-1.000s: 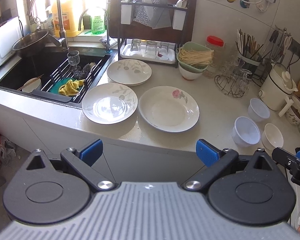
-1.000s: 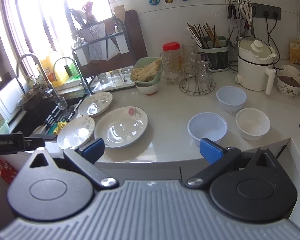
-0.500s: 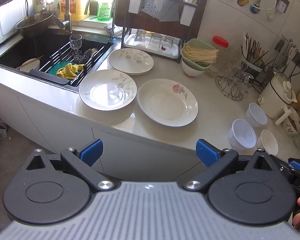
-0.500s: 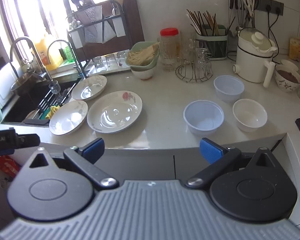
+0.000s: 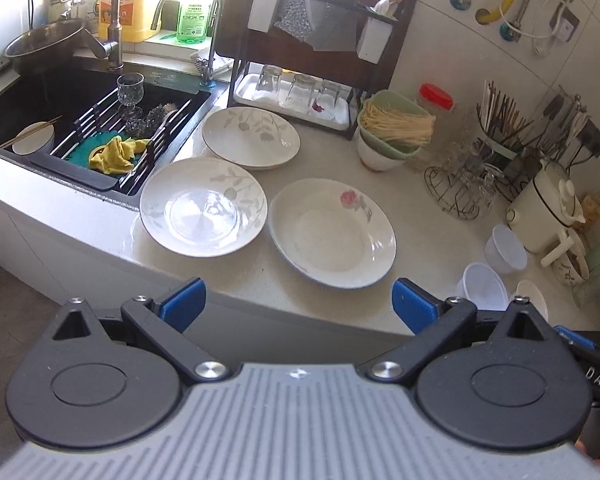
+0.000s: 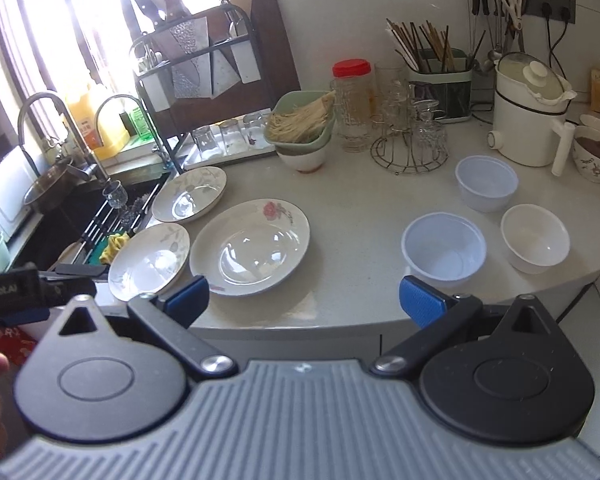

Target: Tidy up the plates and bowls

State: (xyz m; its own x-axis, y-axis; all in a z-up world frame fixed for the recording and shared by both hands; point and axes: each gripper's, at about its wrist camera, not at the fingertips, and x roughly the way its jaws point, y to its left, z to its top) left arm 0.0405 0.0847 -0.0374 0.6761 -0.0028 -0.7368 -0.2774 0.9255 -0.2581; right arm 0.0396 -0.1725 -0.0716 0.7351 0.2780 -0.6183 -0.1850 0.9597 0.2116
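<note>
Left gripper [image 5: 296, 298] low centre of frame, spread wide, holding nothing, short of counter edge [image 5: 260, 308]. Right gripper [image 6: 304, 300] likewise spread, empty, lower centre. Rose plate [image 6: 250, 246] mid-frame; two leaf-pattern plates [image 6: 150, 260] [image 6: 189, 194] to its left, beside sink [image 6: 76, 216]. Three bowls at right: [image 6: 444, 250], [image 6: 486, 184], [image 6: 535, 238], none stacked.

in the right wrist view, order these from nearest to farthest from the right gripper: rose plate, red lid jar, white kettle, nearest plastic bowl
1. Nearest plastic bowl, just ahead of the right gripper, to the right.
2. Rose plate, ahead left; too close to call against the bowl.
3. White kettle, far right.
4. Red lid jar, back centre, near the wall.
</note>
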